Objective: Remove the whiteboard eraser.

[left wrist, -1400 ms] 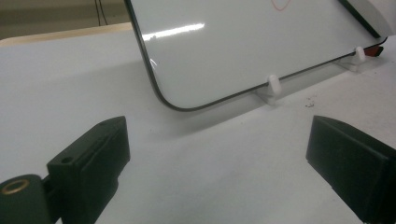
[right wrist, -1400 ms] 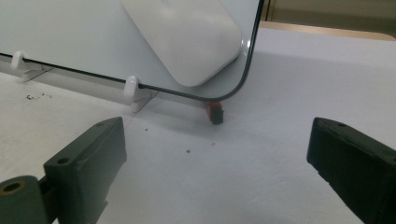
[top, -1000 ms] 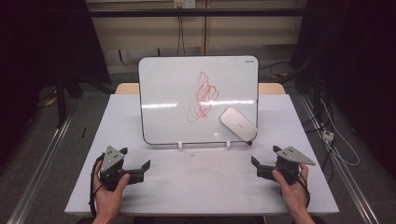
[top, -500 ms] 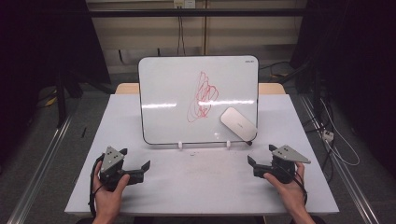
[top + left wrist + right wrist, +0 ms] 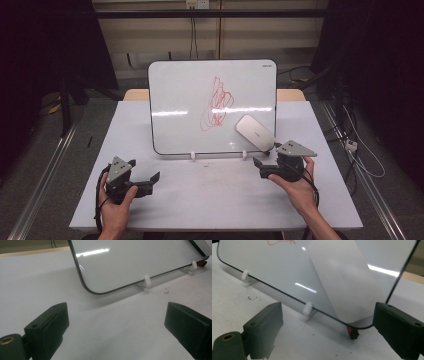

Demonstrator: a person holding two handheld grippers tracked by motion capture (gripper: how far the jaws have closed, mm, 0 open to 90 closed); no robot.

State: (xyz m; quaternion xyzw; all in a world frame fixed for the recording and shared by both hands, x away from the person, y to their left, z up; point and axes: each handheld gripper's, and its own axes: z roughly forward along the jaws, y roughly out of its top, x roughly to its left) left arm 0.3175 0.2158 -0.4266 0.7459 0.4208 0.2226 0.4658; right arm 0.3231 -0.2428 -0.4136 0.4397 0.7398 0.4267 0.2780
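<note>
Compared with a second ago: right gripper (image 5: 262, 167) now closer to the whiteboard (image 5: 185, 100), up near its lower right corner; jaws just widening again, spread apart, nothing between them. Left gripper (image 5: 152, 180) unmoved, low and left of the whiteboard, jaws wide apart and empty. Whiteboard glossy, rounded corners, dark thin rim, leaning on small white plastic feet (image 5: 307, 308), red scribble (image 5: 216, 102) at its middle. Eraser (image 5: 256, 132): smooth, pale grey, rounded oblong, flat against the whiteboard's lower right. Tiny red-and-black marker tip (image 5: 352, 333) under that corner.
</note>
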